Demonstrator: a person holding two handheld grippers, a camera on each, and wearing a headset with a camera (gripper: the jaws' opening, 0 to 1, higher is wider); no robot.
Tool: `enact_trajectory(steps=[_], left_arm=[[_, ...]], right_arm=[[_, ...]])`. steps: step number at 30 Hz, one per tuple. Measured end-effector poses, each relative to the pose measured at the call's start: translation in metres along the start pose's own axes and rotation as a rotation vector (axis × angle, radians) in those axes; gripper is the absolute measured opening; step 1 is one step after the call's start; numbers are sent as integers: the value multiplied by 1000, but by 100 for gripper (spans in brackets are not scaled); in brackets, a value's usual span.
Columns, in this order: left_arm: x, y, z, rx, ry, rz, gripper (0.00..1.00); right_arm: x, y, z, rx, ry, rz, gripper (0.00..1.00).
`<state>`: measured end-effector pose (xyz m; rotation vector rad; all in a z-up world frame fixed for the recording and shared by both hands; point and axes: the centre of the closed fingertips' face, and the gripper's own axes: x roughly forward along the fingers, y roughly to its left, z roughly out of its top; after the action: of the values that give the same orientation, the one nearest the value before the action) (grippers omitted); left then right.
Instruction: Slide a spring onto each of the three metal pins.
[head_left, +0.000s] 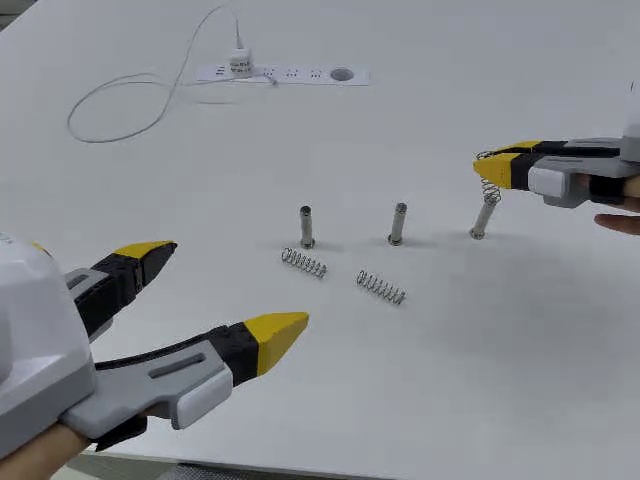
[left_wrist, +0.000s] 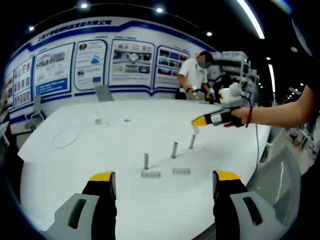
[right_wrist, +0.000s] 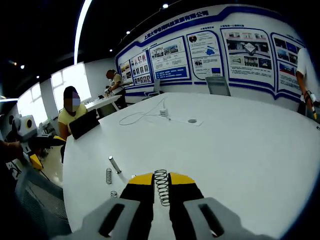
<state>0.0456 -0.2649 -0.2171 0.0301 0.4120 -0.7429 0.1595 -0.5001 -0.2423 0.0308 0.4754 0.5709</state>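
The white table (head_left: 450, 80) carries everything. The left gripper (head_left: 230, 287) hangs wide open, holding nothing. The right gripper (head_left: 492, 166) is clamped on a spring (right_wrist: 161, 186) at the top of the leaning right pin (head_left: 484, 218). The left pin (head_left: 306, 227) and middle pin (head_left: 398, 223) stand bare. A second spring (head_left: 303, 263) and a third spring (head_left: 381, 287) lie near them. No pin looks fully sleeved yet.

No text can be read with certainty. A line of Chinese characters (left_wrist: 75, 26) runs along the blue band above the wall panels (left_wrist: 127, 62) in the left gripper view. The same line shows in the right gripper view, but its characters are too small and blurred to make out. The panels carry headings and blocks of print, all too fine to read.
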Motion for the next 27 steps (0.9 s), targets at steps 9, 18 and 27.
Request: enact_trajectory(steps=[9,18,27], left_arm=[[1,0,-1,0,2,0,80],[1,3,-2,-3,4,5,80],[3,2,-3,1,9,2,79]], right_arm=[[6,-9,1,54,-27,-19,11],[8,-12,-3,64,-33,-30,11],[8,-17,-7,63,-39,-35,11]])
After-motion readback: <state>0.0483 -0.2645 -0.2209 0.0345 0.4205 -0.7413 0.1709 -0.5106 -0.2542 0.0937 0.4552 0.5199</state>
